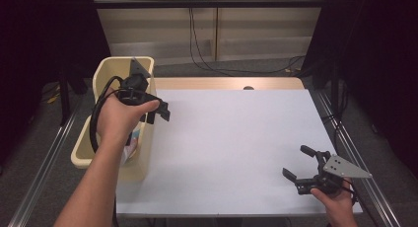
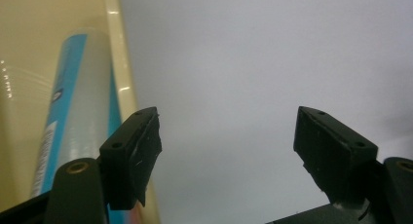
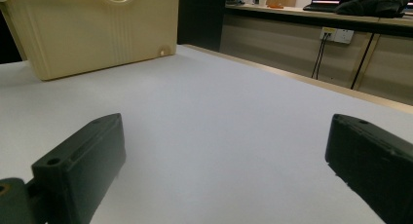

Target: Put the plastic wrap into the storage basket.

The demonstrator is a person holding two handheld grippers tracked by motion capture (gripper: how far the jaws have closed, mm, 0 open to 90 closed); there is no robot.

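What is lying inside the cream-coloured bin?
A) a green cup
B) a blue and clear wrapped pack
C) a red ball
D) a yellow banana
B: the left gripper view shows a blue and clear wrapped pack lying inside the cream bin, just past the open left gripper, which has nothing between its jaws.

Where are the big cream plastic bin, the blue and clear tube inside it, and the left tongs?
Cream plastic bin (image 1: pixel 109 68): high view, its far rim.
Blue and clear tube (image 2: pixel 78 112): left gripper view, its side.
Left tongs (image 2: pixel 226 136): left gripper view, midway between the open jaws.
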